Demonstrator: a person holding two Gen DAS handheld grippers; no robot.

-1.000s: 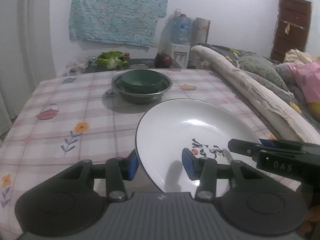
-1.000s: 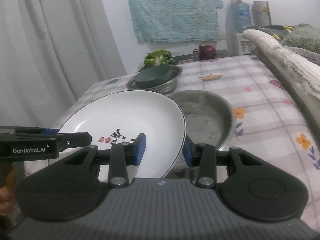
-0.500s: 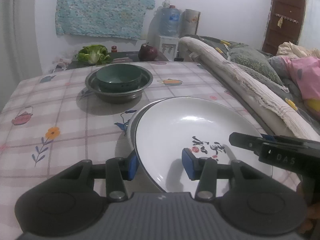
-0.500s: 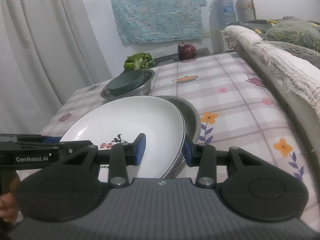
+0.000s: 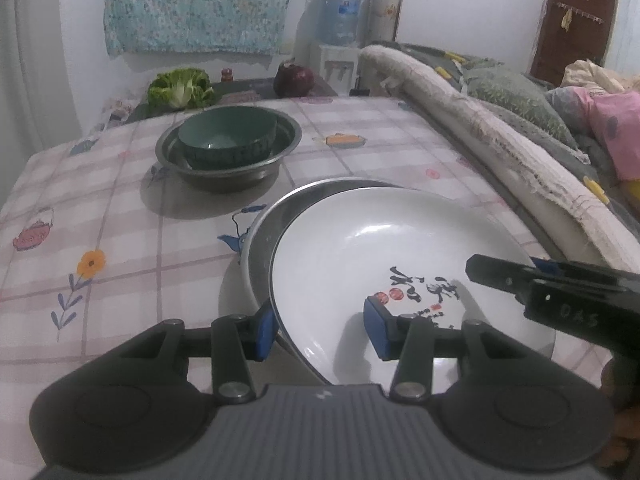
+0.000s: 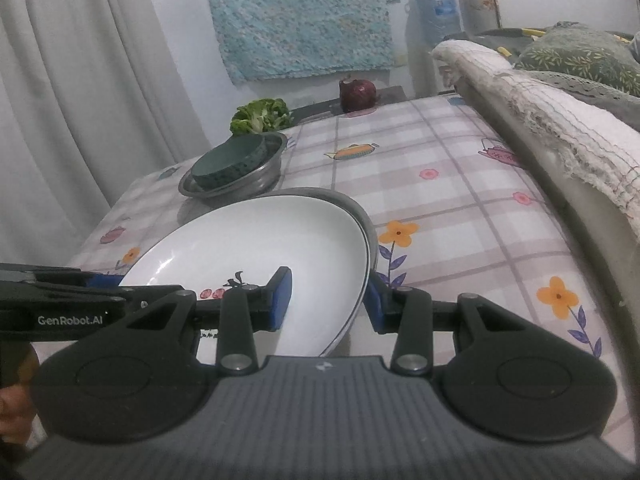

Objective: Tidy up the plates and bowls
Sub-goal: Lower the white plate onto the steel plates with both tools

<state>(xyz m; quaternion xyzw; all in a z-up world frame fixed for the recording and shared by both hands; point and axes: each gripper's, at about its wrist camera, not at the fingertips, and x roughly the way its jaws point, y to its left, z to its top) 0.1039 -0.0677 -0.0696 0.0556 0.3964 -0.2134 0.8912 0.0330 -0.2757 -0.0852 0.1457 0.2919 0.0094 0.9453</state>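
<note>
A white plate [image 5: 384, 248] with black writing and red seals is gripped from both sides. My left gripper [image 5: 320, 330] is shut on its left rim, one pad outside and one on the inner face. My right gripper [image 6: 329, 304] is shut on the right rim of the white plate [image 6: 248, 248]. The plate hangs tilted just over a shallow metal plate [image 5: 260, 236] on the table; I cannot tell whether they touch. Farther back, a dark green bowl [image 5: 228, 136] sits inside a metal basin [image 5: 288, 132].
The table has a checked, flowered cloth [image 5: 100, 220]. A lettuce [image 5: 180, 88] and a dark red vegetable [image 5: 293, 78] lie past the far edge. Rolled bedding [image 5: 500, 144] runs along the right side. A curtain [image 6: 80, 80] hangs at the left.
Both grippers carried the white plate forward and slightly down. It now covers most of the metal plate, which earlier lay open to its right in the right wrist view.
</note>
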